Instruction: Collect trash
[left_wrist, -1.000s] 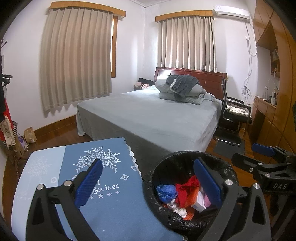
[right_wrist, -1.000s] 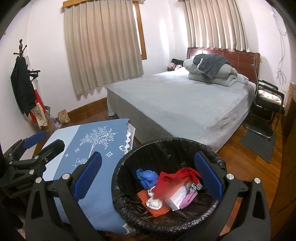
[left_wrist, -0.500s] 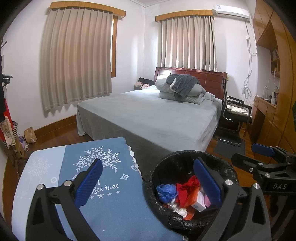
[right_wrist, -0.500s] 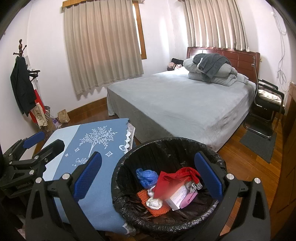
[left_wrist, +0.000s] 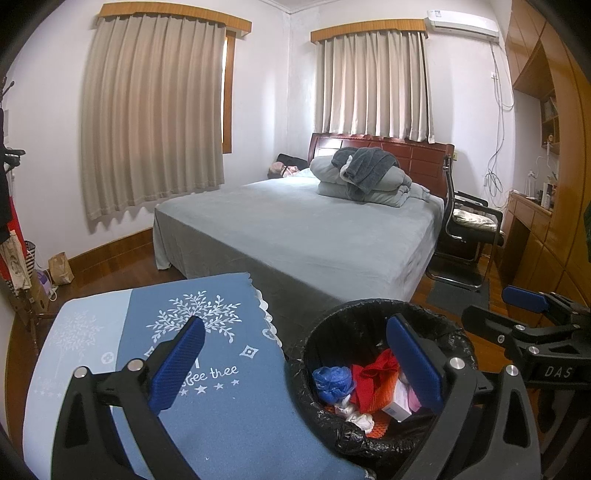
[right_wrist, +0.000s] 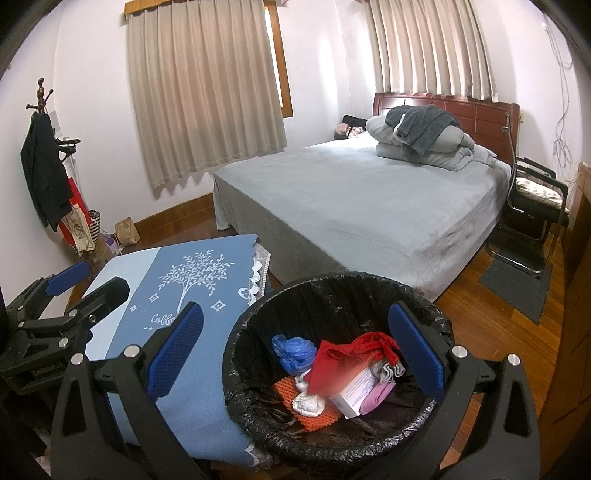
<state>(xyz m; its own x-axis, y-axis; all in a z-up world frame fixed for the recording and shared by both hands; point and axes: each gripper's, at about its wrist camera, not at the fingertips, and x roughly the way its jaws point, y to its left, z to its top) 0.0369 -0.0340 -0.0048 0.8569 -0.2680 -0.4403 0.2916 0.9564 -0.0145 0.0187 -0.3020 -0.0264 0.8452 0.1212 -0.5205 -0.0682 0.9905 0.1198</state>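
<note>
A black-lined trash bin stands beside a small table under a blue cloth. Inside lie a crumpled blue bag, a red bag, a small white box, white paper wads and an orange mesh piece. My right gripper hovers open above the bin, nothing between its fingers. In the left wrist view, my left gripper is open and empty, straddling the blue cloth and the bin. Each gripper shows at the edge of the other's view.
A grey bed with folded bedding fills the middle of the room. A black chair and wooden cabinets stand at right. A coat rack and paper bags are by the left wall.
</note>
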